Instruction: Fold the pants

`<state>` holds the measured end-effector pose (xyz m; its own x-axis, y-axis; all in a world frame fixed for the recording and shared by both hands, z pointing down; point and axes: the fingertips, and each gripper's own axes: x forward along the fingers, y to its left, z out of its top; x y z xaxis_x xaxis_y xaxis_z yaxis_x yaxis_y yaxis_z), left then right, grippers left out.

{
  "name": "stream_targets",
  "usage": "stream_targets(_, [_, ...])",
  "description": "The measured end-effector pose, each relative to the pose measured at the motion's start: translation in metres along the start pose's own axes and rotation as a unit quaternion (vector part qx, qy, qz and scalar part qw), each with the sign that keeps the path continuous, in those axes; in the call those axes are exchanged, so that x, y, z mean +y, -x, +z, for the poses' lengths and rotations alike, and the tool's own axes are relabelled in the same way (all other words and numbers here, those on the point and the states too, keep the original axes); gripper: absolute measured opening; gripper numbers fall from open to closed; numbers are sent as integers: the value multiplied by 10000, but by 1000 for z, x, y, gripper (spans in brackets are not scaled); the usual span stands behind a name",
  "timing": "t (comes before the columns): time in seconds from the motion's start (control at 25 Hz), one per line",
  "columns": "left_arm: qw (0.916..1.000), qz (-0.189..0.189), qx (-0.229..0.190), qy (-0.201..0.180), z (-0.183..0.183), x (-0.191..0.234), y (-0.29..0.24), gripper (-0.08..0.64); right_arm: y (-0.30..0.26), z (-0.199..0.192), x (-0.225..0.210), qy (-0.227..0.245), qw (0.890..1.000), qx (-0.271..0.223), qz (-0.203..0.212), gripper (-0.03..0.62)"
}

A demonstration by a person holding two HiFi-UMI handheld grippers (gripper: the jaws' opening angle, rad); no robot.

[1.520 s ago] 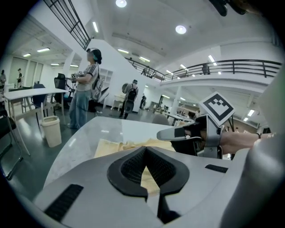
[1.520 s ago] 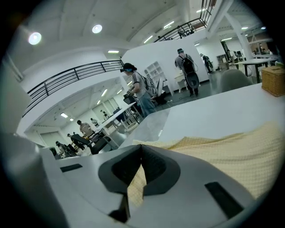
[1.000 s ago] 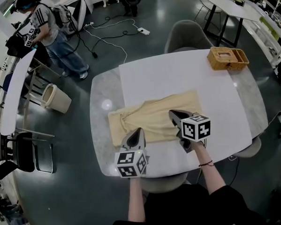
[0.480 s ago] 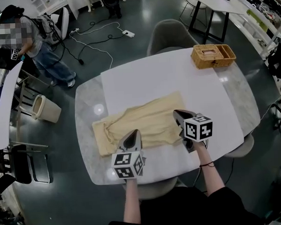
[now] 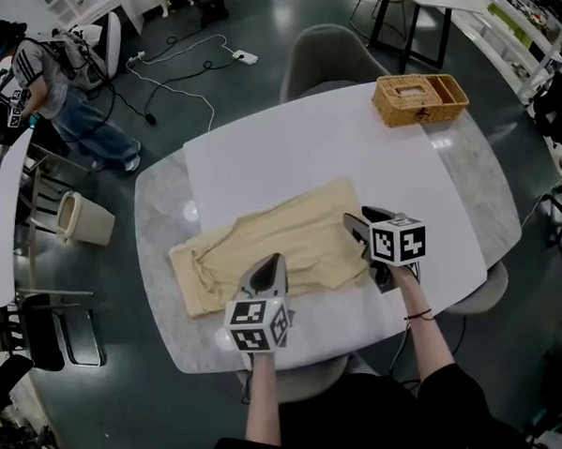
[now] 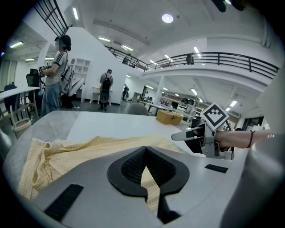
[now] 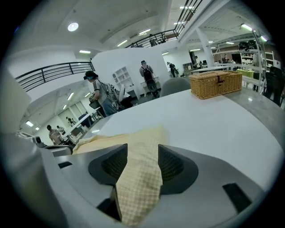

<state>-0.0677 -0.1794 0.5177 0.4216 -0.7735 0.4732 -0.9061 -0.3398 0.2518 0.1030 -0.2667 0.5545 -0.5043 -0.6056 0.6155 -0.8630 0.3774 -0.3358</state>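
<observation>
Pants, pale yellow, lie spread across the white table at the frame's centre. My left gripper, at their lower edge, has its jaws together, pinching a fold of the cloth. My right gripper, at their right end, has just been opening its jaws, and the cloth lies between them.

Bright ceiling lamps light everything evenly; fisheye edges bend and darken.
</observation>
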Motion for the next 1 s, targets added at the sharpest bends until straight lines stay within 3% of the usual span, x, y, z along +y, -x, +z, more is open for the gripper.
stream_targets(0.16, [10000, -9, 81, -10, -4, -3, -8, 14, -14, -11, -14, -148, 9995, 271, -18, 209])
stream_targets(0.72, [9997, 51, 234, 77, -13, -5, -15, 14, -35, -28, -23, -399, 9961, 788, -38, 207])
stream_targets(0.88, [9996, 109, 233, 105, -14, -2, -13, 14, -36, -30, -21, -400, 9952, 891, 33, 185])
stream_targets(1.0, [9996, 142, 227, 130, -14, -1, -11, 14, -36, -28, -19, -460, 9946, 922, 132, 109])
